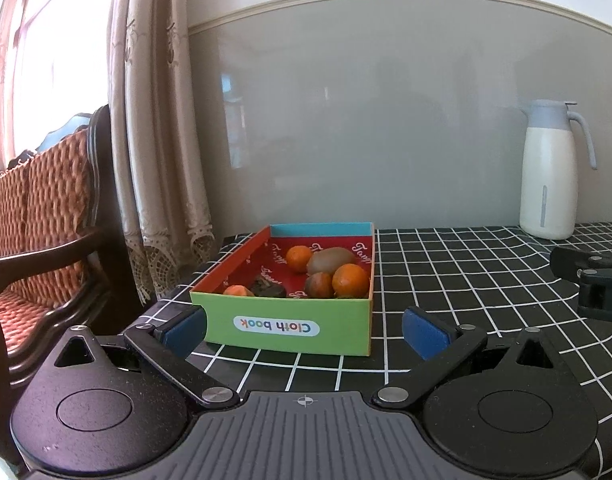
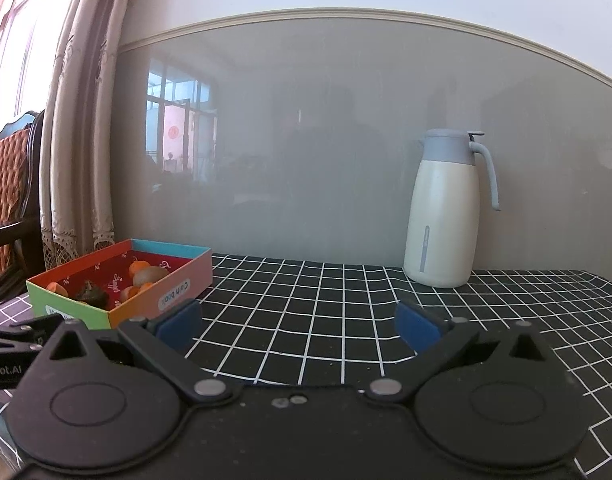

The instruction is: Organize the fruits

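A colourful cardboard box (image 1: pixel 281 326) marked "Cloth book" stands on the checked tablecloth. Inside lie two oranges (image 1: pixel 350 280), a kiwi (image 1: pixel 330 261), a brown fruit (image 1: pixel 319 285), a dark wrinkled fruit (image 1: pixel 269 286) and an orange piece (image 1: pixel 237 291). My left gripper (image 1: pixel 303 330) is open and empty, its blue pads on either side of the box's near green wall. My right gripper (image 2: pixel 297 324) is open and empty over bare cloth, right of the box (image 2: pixel 145 300). It also shows at the right edge of the left wrist view (image 1: pixel 594 284).
A white and grey thermos jug (image 2: pixel 446 216) stands at the back right against the grey wall panel. A wooden chair with woven cushion (image 1: pixel 41 216) and a curtain (image 1: pixel 161 140) are left of the table. The black checked cloth (image 2: pixel 326 320) stretches between box and jug.
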A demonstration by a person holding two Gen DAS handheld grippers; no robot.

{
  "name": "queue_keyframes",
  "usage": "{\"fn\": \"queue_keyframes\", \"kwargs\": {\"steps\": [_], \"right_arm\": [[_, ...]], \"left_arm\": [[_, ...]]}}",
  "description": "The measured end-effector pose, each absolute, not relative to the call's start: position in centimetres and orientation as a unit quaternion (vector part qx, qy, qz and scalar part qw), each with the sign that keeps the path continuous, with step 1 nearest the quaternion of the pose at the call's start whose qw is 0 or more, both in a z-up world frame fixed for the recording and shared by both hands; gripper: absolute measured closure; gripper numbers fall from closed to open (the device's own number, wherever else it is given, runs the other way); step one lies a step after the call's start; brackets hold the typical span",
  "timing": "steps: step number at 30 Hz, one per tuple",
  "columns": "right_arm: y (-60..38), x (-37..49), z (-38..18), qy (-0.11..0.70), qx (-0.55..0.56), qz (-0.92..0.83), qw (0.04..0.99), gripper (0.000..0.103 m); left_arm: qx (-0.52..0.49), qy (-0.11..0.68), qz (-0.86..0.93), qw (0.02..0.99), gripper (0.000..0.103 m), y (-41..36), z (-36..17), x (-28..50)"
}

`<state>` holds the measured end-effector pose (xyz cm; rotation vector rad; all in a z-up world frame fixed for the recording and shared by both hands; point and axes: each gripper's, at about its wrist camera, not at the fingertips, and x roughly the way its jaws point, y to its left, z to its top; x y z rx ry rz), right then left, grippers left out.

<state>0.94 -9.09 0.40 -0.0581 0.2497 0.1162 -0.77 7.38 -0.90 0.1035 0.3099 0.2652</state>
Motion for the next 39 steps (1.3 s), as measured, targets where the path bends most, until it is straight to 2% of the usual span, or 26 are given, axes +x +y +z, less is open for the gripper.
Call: {"fn": "queue_keyframes", "kwargs": {"steps": [39], "right_arm": [[-8.9,1.06,0.16,0.126,-0.039,0.061,0.989,0.0]], "left_arm": [[0.051,0.153,0.131,0.978,0.0,7.51,-0.85,-0.7]]}}
